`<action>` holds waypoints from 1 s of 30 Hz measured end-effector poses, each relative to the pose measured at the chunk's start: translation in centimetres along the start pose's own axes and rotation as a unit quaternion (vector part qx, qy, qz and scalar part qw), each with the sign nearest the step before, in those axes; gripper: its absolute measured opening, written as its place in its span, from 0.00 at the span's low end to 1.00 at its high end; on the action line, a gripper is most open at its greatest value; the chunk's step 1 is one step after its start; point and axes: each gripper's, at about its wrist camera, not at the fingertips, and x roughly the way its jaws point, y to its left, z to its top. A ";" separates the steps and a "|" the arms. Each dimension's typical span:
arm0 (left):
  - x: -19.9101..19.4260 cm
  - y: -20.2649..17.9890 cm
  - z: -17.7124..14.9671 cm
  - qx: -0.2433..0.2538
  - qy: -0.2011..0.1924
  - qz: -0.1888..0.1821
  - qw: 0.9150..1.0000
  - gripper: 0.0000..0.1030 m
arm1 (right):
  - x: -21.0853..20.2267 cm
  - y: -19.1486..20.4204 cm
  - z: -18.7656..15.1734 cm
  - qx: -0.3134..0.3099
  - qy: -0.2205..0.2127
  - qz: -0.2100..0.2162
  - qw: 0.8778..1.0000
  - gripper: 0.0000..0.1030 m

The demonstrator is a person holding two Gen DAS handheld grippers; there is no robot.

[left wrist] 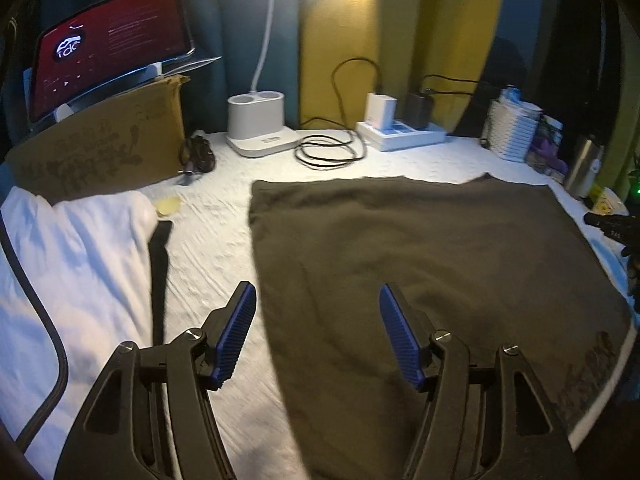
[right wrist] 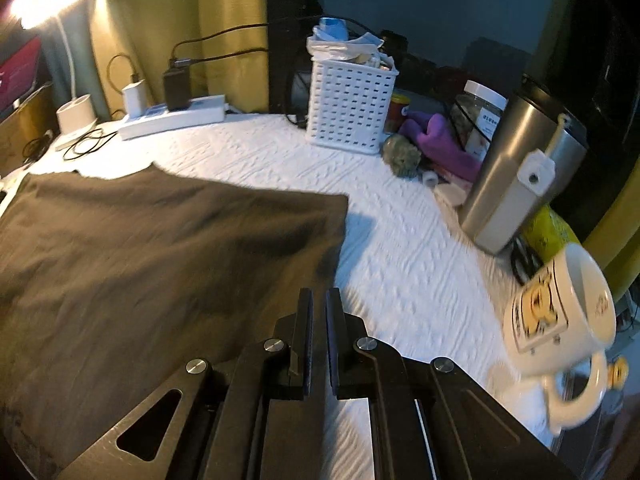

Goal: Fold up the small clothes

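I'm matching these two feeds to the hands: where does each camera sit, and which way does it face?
Left wrist: on the left gripper, looking down over the dark garment toward the laptop; open fingers show.
Right wrist: on the right gripper, facing the garment's right edge, basket and mug; shut fingers show.
Shared: garment, power strip.

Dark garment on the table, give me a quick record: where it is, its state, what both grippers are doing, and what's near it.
garment: dark cloth, spread flat on the white table cover
left gripper: open, above the cloth's left edge, nothing between the pads
right gripper: shut, empty, over the cloth's right edge
left of cloth: white fabric
right of cloth: mug, steel tumbler
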 end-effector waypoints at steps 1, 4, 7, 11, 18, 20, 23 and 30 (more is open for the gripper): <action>-0.1 -0.4 -0.2 0.002 0.000 -0.006 1.000 0.63 | -0.4 0.2 -0.4 0.000 -0.001 0.002 1.000 0.07; 0.1 -1.8 -0.7 0.012 0.008 -0.014 1.000 0.63 | -1.5 0.7 -1.4 0.005 -0.001 0.008 1.000 0.07; -0.4 -3.6 -1.1 0.025 0.005 -0.033 0.999 0.63 | -2.5 1.3 -2.3 0.003 -0.001 0.017 1.000 0.07; -1.3 -5.2 -1.3 0.037 -0.005 -0.047 0.998 0.63 | -3.8 2.4 -3.3 0.006 -0.005 0.039 0.999 0.07; -2.3 -8.6 -2.2 0.054 -0.006 -0.086 0.995 0.63 | -5.2 4.5 -5.6 0.013 -0.005 0.068 0.998 0.07; -2.3 -9.6 -2.5 0.055 -0.003 -0.099 0.994 0.63 | -5.3 5.1 -6.2 0.014 0.000 0.073 0.997 0.07; -2.0 -11.1 -2.9 0.050 0.005 -0.120 0.991 0.63 | -5.4 5.8 -7.2 0.013 0.006 0.078 0.997 0.07; -1.4 -14.1 -4.5 0.047 0.035 -0.165 0.985 0.63 | -6.1 6.0 -8.3 0.011 0.006 0.071 0.997 0.07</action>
